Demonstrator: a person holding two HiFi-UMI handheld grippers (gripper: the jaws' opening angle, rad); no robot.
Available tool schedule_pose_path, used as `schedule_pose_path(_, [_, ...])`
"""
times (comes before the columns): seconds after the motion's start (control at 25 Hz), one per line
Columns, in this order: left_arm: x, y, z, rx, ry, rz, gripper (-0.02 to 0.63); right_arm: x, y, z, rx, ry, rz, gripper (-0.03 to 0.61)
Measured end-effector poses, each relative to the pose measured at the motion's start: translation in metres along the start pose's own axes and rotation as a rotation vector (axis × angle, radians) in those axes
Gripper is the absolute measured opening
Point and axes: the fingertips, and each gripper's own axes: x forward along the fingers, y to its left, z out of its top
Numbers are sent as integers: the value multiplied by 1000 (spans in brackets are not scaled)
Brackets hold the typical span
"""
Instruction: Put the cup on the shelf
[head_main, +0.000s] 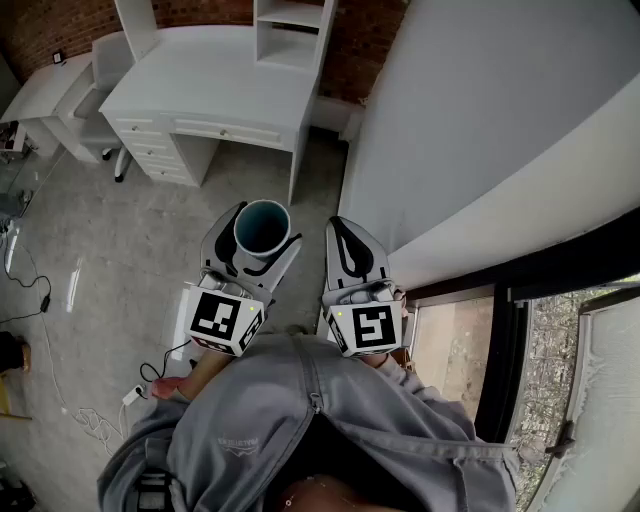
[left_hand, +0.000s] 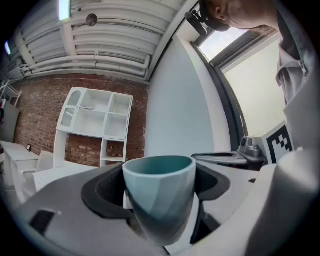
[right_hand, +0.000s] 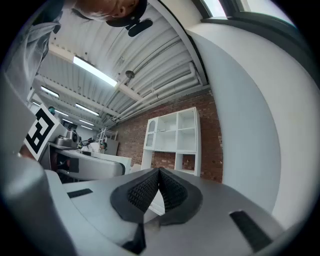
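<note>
Ahead, a white shelf (head_main: 290, 30) stands well apart; the left gripper (head_main: 262, 232) clamps an upright teal cup (left_hand: 159, 190) by its sides; the right gripper (head_main: 342, 225) is closed, empty; the cup looks light, stiff, smooth, probably breakable; mid-wall hold suits.

The left claw (head_main: 258, 238) points forward, jaws clamped wide on the cup (left_hand: 159, 192); the right claw (head_main: 342, 232) sits just beside it, jaws pressed together, empty.

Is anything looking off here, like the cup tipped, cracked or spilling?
Nothing stands out. The teal cup sits upright between the pads of the left gripper, rim intact, no spill visible. The right gripper is shut and empty.
</note>
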Motion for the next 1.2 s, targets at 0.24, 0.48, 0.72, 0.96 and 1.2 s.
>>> schedule_pose_path(0.24, [6,-3,-2,6,9,12,387,1,-7,2,2,-6,11,26])
schedule_pose_path(0.48, [17,-12,-3,8,4,27,387,-1,-23,1,36,-47,28,28])
schedule_pose_path(0.72, [21,-17,-6,3,6,47,387,0,-35,-4,59,-59,35,28])
schedule_pose_path(0.96, [29,-5,-12,-14,8,58,387,10,-41,-12,62,-44,28,28])
schedule_pose_path(1.2, [56,23,-19,-13,0,48,387,33,-54,-21,51,-35,-8,28])
